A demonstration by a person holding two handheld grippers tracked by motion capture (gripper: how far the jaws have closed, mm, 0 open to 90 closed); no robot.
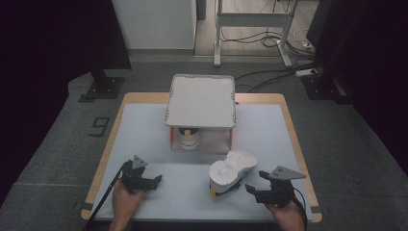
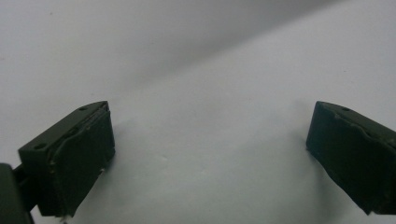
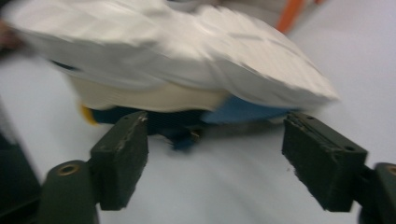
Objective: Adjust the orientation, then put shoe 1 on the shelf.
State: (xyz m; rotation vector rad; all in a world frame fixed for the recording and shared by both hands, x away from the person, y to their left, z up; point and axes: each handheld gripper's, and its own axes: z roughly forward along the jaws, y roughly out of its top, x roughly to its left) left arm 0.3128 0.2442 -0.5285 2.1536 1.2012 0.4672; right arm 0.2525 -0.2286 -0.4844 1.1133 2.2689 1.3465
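Two claws gape wide and empty — the overturned shoe [image 3: 177,60] lies sole-up just ahead of the right gripper [image 3: 215,140]; left gripper [image 2: 210,158] over bare mat — best to square up before closing

One shoe [image 1: 232,172] lies upturned, sole up, on one pale blue mat [image 1: 144,139] covering one wooden table [image 1: 284,98]. One grey shelf stand [image 1: 201,101] shelters one white-and-yellow cup [image 1: 188,137]. Two grippers work the scene: left gripper [image 1: 156,180], right gripper [image 1: 249,188].
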